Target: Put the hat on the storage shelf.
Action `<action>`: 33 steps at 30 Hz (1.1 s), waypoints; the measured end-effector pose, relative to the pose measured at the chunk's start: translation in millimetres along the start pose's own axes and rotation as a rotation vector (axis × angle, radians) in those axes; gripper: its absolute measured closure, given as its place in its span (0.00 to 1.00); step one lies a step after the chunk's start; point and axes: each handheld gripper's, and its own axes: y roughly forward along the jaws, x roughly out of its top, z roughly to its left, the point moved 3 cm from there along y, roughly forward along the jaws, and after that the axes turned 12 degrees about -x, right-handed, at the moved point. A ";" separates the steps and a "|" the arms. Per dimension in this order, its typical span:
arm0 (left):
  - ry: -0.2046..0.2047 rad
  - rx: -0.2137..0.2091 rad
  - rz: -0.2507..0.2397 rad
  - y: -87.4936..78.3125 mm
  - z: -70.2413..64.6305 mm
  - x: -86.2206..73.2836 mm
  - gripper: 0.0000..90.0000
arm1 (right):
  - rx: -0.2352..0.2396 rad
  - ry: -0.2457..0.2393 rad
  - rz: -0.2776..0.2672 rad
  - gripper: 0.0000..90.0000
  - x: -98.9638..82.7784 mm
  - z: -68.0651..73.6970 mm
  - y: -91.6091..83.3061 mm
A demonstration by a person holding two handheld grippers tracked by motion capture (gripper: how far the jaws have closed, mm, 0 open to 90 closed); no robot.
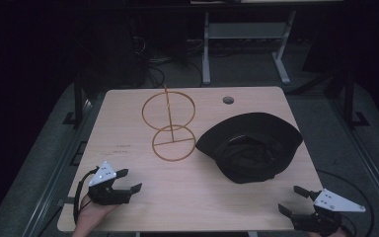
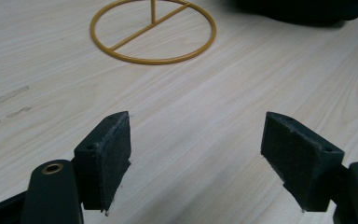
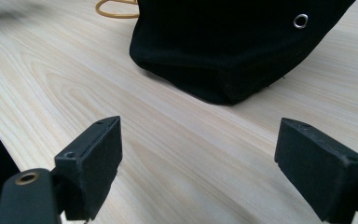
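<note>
Two grippers rest at the near edge of the table (image 1: 128, 207) in the high view: the left gripper (image 1: 131, 180) near left, the right gripper (image 1: 292, 200) near right, both with jaws spread and empty. We judge the work not yet begun; the black hat (image 1: 249, 145) lies crown-down right of centre, just beside the gold wire stand (image 1: 170, 126), unhung. Left gripper view: we see wide-apart jaws over bare wood, the stand's base ring (image 2: 153, 32) far ahead. Right gripper view: jaws wide, nothing between them, the hat (image 3: 233, 46) near ahead, untouched. Grasping and hanging remain.
</note>
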 end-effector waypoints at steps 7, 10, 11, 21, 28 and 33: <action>-0.004 -0.030 0.015 3.9 -3.3 2.3 0.26 | 0.008 -0.001 -0.001 0.16 0.9 0.6 1.6; 0.008 -0.043 0.013 5.3 -8.2 5.5 0.26 | 0.006 -0.001 -0.006 0.16 1.9 0.8 0.9; 0.010 -0.050 0.015 6.1 -10.1 6.7 0.26 | 0.007 0.002 -0.006 0.16 2.0 1.2 0.8; 0.075 -0.116 0.030 22.0 -36.8 22.4 0.26 | 0.002 0.001 -0.016 0.16 2.7 2.5 -2.7; 0.098 -0.165 0.032 34.2 -48.3 34.4 0.26 | 0.006 0.026 -0.039 0.16 4.2 1.4 -6.0; 0.115 -0.198 0.050 43.7 -54.9 42.0 0.25 | 0.005 0.032 -0.038 0.16 4.0 0.6 -6.1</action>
